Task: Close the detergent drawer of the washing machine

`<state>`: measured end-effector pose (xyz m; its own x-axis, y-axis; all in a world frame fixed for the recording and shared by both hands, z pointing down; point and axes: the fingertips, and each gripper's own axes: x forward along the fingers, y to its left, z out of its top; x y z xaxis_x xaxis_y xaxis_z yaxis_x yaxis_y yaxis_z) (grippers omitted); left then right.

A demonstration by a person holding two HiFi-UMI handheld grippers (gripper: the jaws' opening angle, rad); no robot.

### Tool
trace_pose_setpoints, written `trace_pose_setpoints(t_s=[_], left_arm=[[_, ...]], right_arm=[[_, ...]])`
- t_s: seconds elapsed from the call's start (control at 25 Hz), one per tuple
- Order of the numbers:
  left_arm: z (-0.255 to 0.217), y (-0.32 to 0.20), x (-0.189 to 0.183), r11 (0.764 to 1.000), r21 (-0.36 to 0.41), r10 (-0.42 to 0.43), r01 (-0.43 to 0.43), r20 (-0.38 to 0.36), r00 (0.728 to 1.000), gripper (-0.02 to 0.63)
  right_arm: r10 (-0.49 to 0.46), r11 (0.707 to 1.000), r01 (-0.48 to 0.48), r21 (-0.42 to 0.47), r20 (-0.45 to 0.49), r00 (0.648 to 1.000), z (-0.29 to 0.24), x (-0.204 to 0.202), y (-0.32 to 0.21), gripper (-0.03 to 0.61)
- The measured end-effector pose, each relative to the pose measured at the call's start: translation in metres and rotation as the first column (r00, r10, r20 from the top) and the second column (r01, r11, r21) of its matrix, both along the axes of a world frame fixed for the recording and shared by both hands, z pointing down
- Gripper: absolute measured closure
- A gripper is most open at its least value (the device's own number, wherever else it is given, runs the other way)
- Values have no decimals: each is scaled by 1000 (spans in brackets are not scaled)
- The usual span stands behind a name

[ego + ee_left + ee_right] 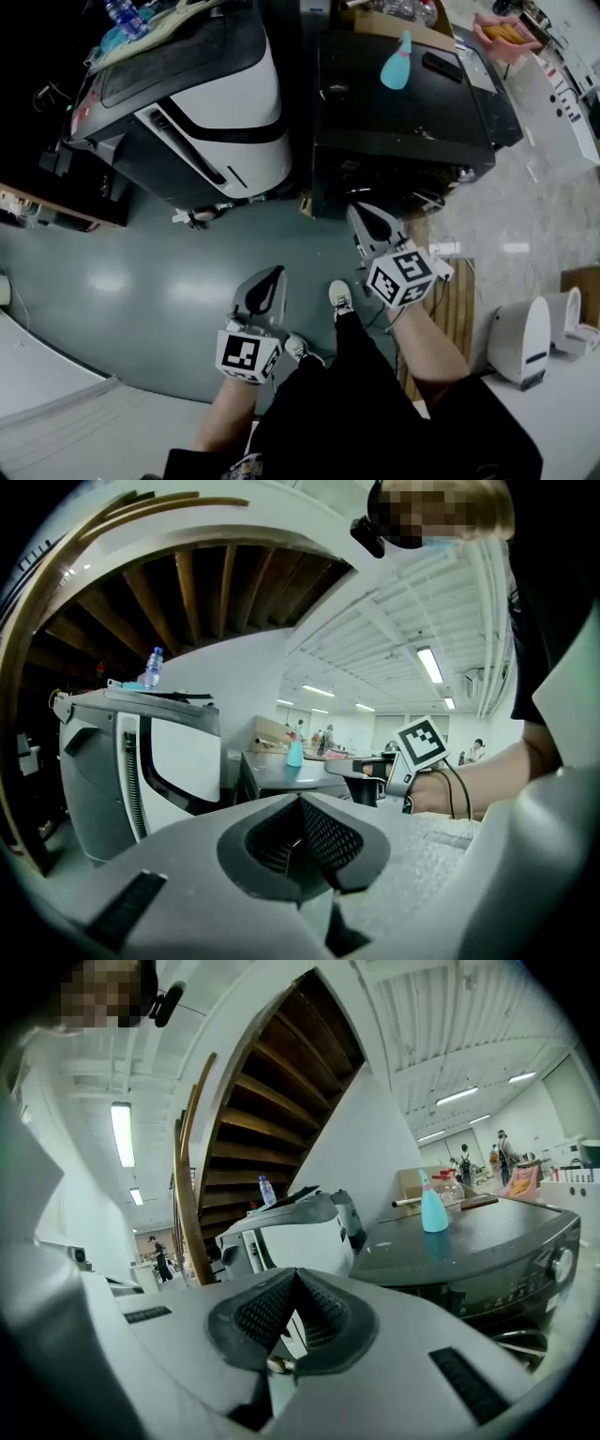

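- Head view: the dark washing machine [403, 103] stands straight ahead of me, with a teal bottle [397, 61] on its lid. A white machine [216, 103] sits just to its left.
- The left gripper [269, 281] and right gripper [366, 223] hang over the floor [141, 281] in front of the dark washing machine, clear of its front. The right gripper is the nearer of the two.
- I cannot pick out the detergent drawer here. Nothing juts from the dark washing machine's front, so I judge it is pushed in, or nearly so.
- Left gripper view: the left gripper's [302, 803] jaws are pressed together with nothing between them. It points roughly level at the gap between the white machine [178, 752] and the dark washing machine [281, 775]. That looks like a resting carry, not a reach.
- Right gripper view: the right gripper's [295, 1279] jaws are also closed and empty. The dark washing machine [469, 1241] lies off to the right, and its front panel shows a knob [562, 1265]. The drawer would sit in that panel, but I cannot tell it apart there.
- Closed jaws suit pushing a drawer, since they give me a blunt tip to press with.
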<state>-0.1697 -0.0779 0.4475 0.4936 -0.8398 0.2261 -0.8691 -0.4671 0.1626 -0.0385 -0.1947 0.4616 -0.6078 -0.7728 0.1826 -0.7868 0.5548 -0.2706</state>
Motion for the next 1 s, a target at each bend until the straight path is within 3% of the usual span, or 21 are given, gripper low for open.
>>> trace_pose_setpoints(t_s=[0.36, 0.56, 0.8, 1.0], left_arm=[[-26, 78, -50, 998, 53, 13, -14, 15, 1000, 611], [-37, 111, -64, 997, 75, 24, -25, 17, 1000, 611], [-44, 138, -65, 996, 84, 31, -32, 19, 999, 611], [-48, 155, -46, 995, 84, 49, -50, 12, 999, 611]], right_arm=[[-39, 998, 37, 59, 33, 999, -41, -54, 105, 580], [-81, 991, 80, 107, 1, 997, -53, -78, 156, 580], [-103, 989, 104, 109, -17, 995, -66, -91, 195, 580], [-107, 986, 109, 125, -22, 994, -80, -78, 219, 580]])
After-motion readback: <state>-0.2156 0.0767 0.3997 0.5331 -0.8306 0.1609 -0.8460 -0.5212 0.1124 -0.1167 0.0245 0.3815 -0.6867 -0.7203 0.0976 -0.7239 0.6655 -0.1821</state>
